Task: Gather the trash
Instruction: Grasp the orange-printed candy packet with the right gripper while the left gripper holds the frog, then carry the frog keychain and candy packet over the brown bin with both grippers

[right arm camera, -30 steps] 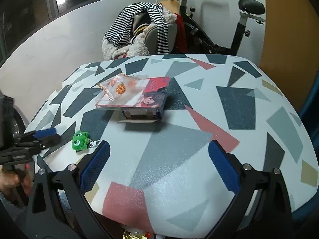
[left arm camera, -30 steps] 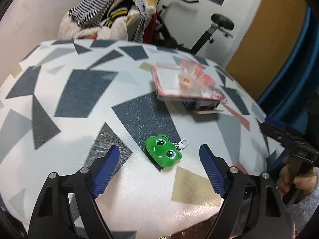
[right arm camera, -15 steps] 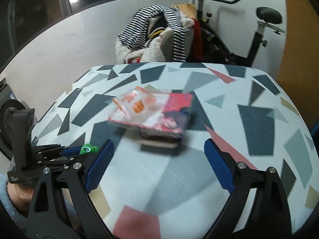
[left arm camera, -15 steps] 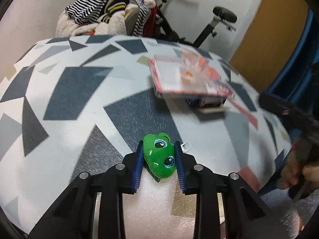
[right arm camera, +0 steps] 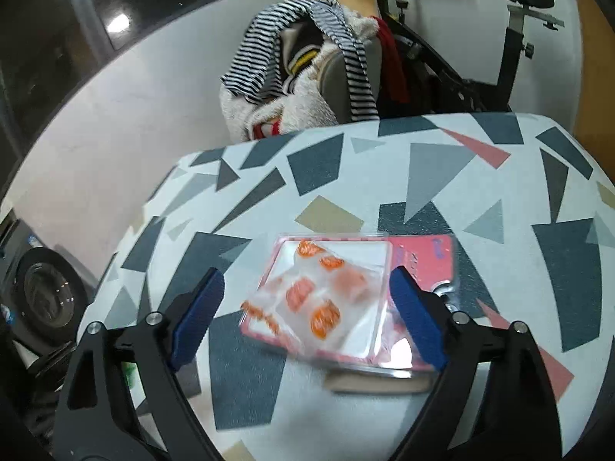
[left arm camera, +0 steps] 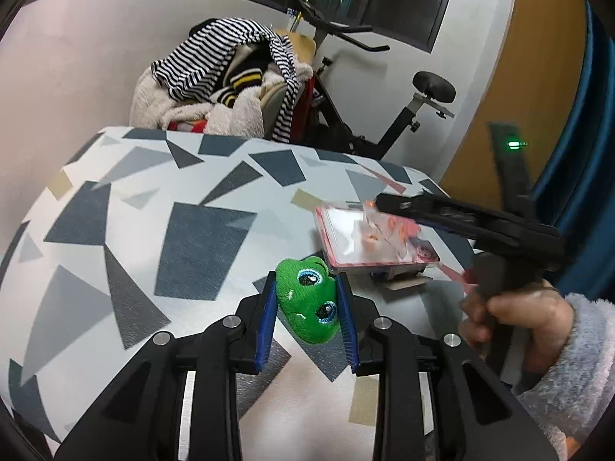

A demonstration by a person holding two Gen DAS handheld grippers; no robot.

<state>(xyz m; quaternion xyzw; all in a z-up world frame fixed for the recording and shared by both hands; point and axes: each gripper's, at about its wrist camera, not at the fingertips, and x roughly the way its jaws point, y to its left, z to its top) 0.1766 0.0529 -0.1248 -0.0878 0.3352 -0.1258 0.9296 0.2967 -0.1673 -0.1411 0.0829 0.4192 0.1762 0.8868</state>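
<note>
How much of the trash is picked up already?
Nothing looks put away yet, and no bin shows. In hand: the left gripper is shut on the green frog toy. The right gripper is closing around the clear bag with orange pieces without touching it yet. That bag lies on a pink package on the table; both remain.

Your left gripper (left arm camera: 309, 319): matte black angular frame, two blue ribbed pads (left arm camera: 266, 326) on the inner faces of the fingers, round silver screws at each pivot. Your right gripper (right arm camera: 305, 313): same build, black linkage arms with triangular cut-outs, blue ribbed pads (right arm camera: 417, 322), silver screw heads. From the left wrist view, your right hand (left arm camera: 511, 319) wraps a black handle; you wear a fuzzy pale grey-blue fleece sleeve (left arm camera: 572, 368)
</note>
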